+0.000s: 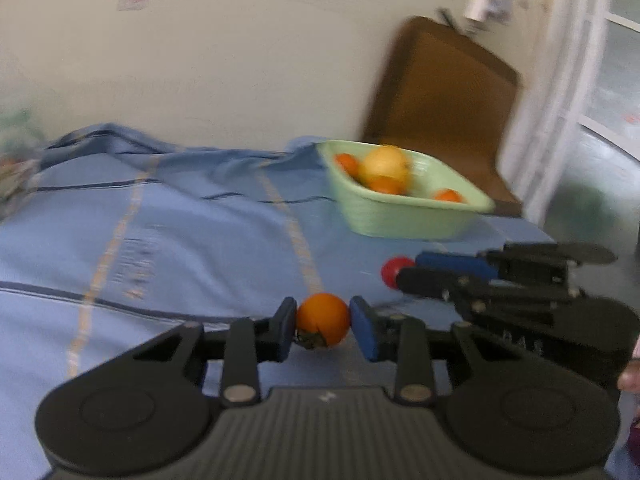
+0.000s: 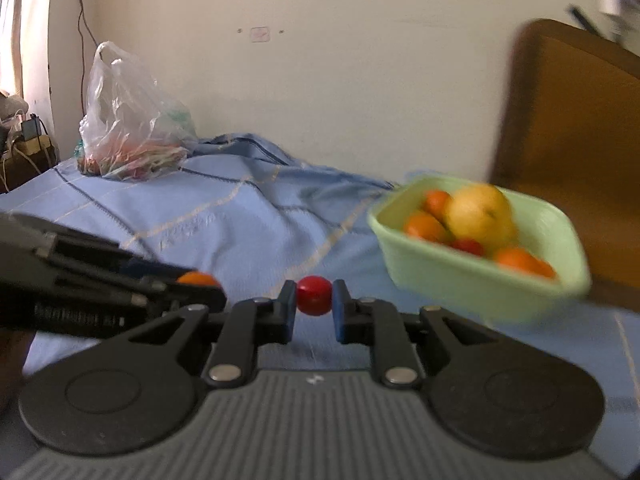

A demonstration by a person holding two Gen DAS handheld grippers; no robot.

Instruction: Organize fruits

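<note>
— Behind everything, plain cream wall [image 2: 340, 92]; below it, rumpled blue striped cloth [image 1: 180, 220] over the whole surface. Brown chair back [image 1: 444, 100] off to the right, knotted plastic bag [image 2: 128, 120] far left against the wall.

— And the fruit?

— Mostly gathered in the pale green basket [image 1: 400, 216], standing on the cloth just in front of the chair: yellow apple [image 2: 478, 210] on top, several oranges around it, something small and red tucked beneath.

— Tongs?

— Both loaded, side by side, near the basket but short of it. Left gripper [image 1: 323, 326] narrowed onto a small persimmon [image 1: 322, 318], pads pressed to each flank, leafy calyx pointing down. Right gripper [image 2: 314, 300] pinched on a smaller red fruit [image 2: 314, 295], kind unclear through the blur.

— Step in hand?

— Carrying, by the look of it; both pieces lifted and headed basketward, neither yet over the rim.

— Next move?

— Probably raising each above the near wall, one at a time to avoid crowding, then easing apart low over the pile.
</note>
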